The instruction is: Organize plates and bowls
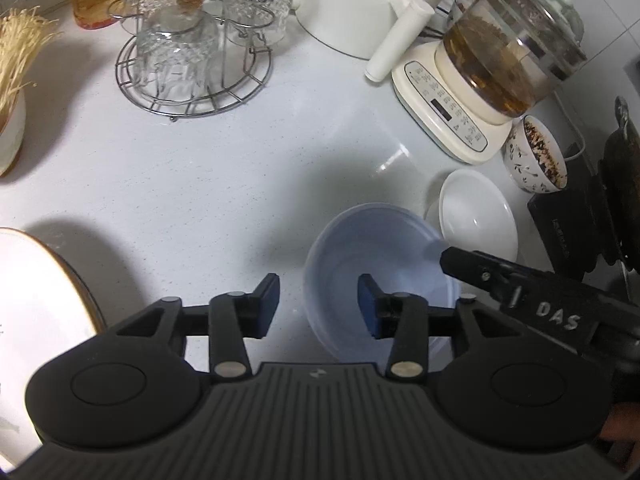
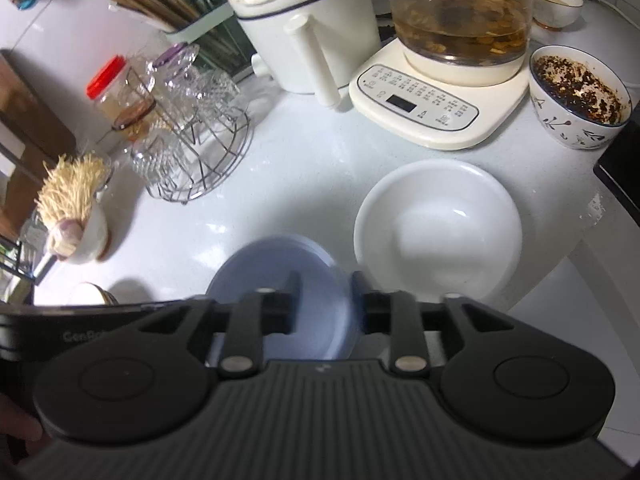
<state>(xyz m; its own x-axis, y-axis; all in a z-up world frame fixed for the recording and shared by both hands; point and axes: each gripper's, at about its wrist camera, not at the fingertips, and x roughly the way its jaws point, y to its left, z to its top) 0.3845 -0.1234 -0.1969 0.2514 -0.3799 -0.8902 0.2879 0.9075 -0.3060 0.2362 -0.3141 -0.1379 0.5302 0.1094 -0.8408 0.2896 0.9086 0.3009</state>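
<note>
Blue bowl (image 1: 380, 276) on tabletop (image 1: 200, 184), rim between parted fingers of right hand-held gripper (image 2: 322, 304); left hand-held gripper (image 1: 318, 306) likewise parted, empty.

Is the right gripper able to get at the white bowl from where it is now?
Probably yes. The white bowl sits just ahead and to the right of the open right gripper, with nothing between; the blue bowl lies under the fingers.

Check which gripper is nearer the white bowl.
Right. The right gripper straddles the blue bowl's rim right beside the white bowl; the left gripper sits across the blue bowl, farther away.
</note>
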